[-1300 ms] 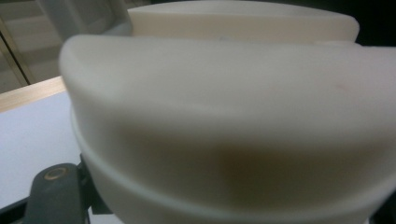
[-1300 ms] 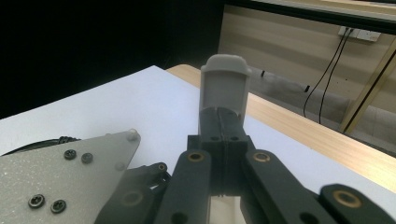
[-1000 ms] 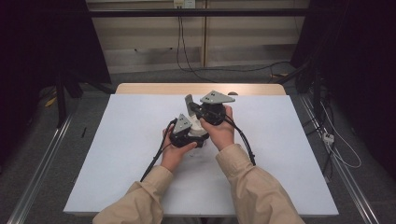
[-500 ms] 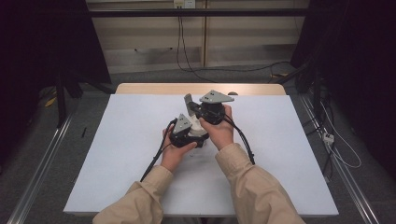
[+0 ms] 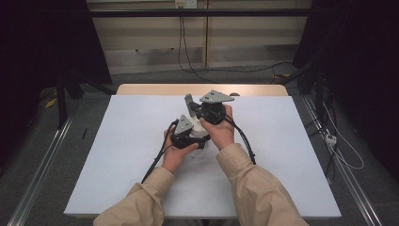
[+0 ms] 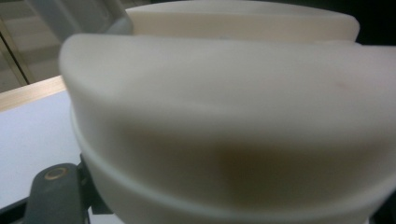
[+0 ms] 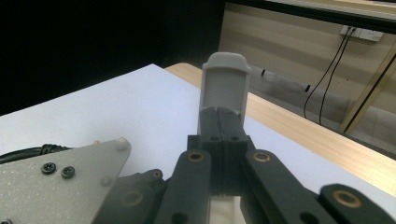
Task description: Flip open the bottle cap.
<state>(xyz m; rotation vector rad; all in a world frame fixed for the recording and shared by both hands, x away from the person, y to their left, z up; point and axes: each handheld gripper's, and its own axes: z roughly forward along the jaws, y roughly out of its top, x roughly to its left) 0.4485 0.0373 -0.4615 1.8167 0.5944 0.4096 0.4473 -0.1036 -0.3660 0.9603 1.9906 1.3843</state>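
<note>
Cream plastic crowds the left gripper view: a pale, rounded object [image 6: 224, 116] sits right against that camera, blurred by closeness, so what it is cannot be told. Whether the left gripper [image 5: 200, 134] pinches it the pictures do not show; its jaws are hidden there, and by the reading they are pressed together.

From the high view, the left gripper is held in the left hand [image 5: 175, 153] low over the white surface [image 5: 117, 155], its grey plate turned up. Just beside it, touching or nearly so, the right gripper [image 5: 189, 101] is held in the right hand [image 5: 221, 132], slightly farther from the person and a little higher. Black cables trail back from both grippers toward the tan sleeves.

Along the right gripper view, its two black jaws stand pressed together with no gap, and the grey fingertips [image 7: 224, 84] rise as one block beyond them. A sliver of the same cream object shows low between the jaw arms, beneath rather than in the tips. To the lower left of these jaws lies the other gripper's grey plate.

Beyond the tips runs the white surface, then a wooden edge [image 7: 299, 128], then a pale wall with dangling cables.

Against the earlier frames nothing differs: both hands, both grippers and the cables lie as they did.
</note>
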